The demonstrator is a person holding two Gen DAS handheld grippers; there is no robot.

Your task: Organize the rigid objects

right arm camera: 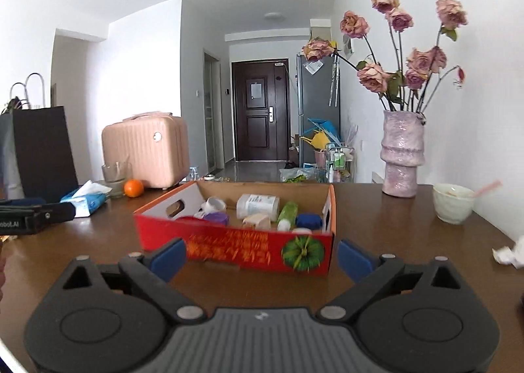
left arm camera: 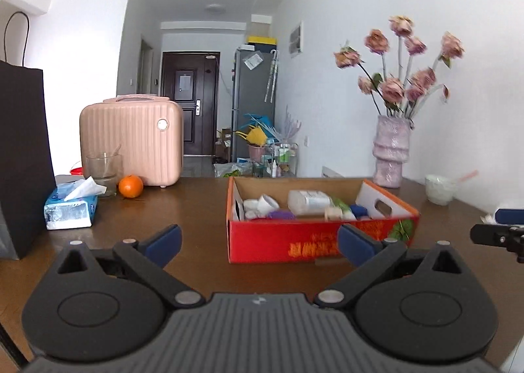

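A red cardboard box (left arm camera: 314,238) (right arm camera: 235,248) stands on the brown table (left arm camera: 183,206) (right arm camera: 393,219). It holds several small things: a white bottle (left arm camera: 309,202) (right arm camera: 258,206), a green tube (right arm camera: 287,212), a blue lid (right arm camera: 308,221), a purple lid (right arm camera: 215,218) and a white cup (left arm camera: 268,203). My left gripper (left arm camera: 258,243) is open and empty, just in front of the box. My right gripper (right arm camera: 262,260) is open and empty, close before the box's front wall. Each gripper shows at the edge of the other's view (left arm camera: 497,235) (right arm camera: 36,214).
A pink case (left arm camera: 131,140), a glass (left arm camera: 104,173), an orange (left arm camera: 131,186), a tissue pack (left arm camera: 70,209) and a black bag (left arm camera: 23,160) stand at the left. A vase of roses (right arm camera: 402,153), a white bowl (right arm camera: 453,204) and crumpled paper (right arm camera: 509,253) are at the right.
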